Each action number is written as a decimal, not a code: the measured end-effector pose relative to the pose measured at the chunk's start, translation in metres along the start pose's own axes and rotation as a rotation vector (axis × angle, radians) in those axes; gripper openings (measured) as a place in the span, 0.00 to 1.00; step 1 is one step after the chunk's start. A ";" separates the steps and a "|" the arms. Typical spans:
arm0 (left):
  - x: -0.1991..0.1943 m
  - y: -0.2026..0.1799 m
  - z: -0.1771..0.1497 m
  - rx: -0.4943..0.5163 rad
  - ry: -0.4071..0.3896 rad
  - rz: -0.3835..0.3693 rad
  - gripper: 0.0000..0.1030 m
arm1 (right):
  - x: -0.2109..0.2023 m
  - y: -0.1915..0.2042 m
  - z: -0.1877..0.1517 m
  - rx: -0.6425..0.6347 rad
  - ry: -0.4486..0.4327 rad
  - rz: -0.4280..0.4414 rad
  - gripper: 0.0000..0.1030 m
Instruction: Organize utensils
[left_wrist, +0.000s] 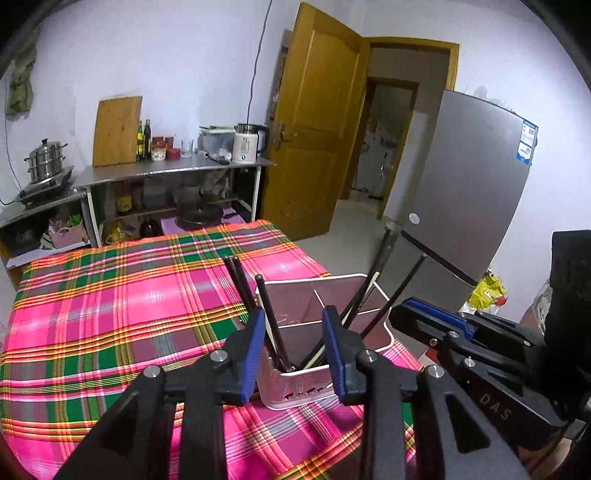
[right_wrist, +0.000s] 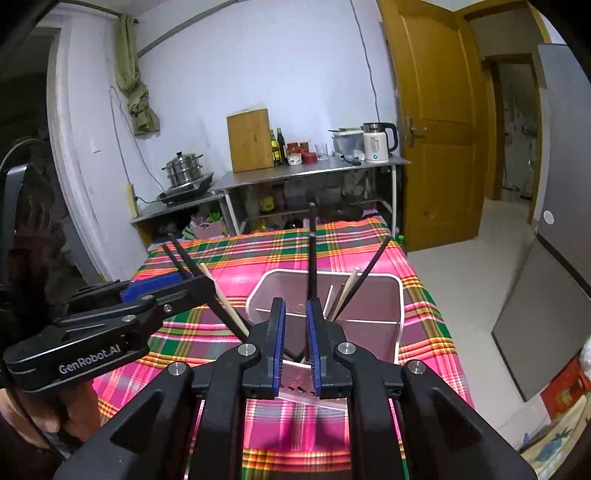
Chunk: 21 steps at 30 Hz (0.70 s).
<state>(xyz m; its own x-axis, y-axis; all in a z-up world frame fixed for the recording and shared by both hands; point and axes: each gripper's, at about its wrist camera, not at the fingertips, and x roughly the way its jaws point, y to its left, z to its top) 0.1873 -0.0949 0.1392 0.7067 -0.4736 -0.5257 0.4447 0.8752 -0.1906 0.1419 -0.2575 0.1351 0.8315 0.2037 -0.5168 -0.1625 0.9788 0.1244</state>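
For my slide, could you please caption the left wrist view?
Open left gripper before white utensil holder of chopsticks.

Home kitchen, steamer pot (right_wrist: 183, 168) on stove, kettle (right_wrist: 378, 142), fridge (left_wrist: 469, 184)

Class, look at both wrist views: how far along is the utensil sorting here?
Done: the chopsticks stand in the white holder on the plaid tablecloth. In hand: nothing; the left gripper and right gripper are open, nothing pressed between their fingers. Left: no loose utensils show on the cloth, so the job looks nearly finished.
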 end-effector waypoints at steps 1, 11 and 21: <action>-0.005 0.000 0.000 0.001 -0.009 0.004 0.34 | -0.003 0.001 0.000 -0.001 -0.005 0.000 0.12; -0.044 -0.008 -0.015 -0.007 -0.075 0.021 0.42 | -0.034 0.008 -0.014 0.004 -0.047 0.000 0.13; -0.054 -0.017 -0.050 0.008 -0.072 0.033 0.48 | -0.044 0.013 -0.040 -0.001 -0.041 -0.017 0.14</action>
<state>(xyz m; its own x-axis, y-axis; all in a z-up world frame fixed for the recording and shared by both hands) 0.1142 -0.0798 0.1291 0.7588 -0.4502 -0.4707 0.4243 0.8900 -0.1671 0.0814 -0.2526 0.1254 0.8553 0.1857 -0.4837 -0.1483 0.9823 0.1148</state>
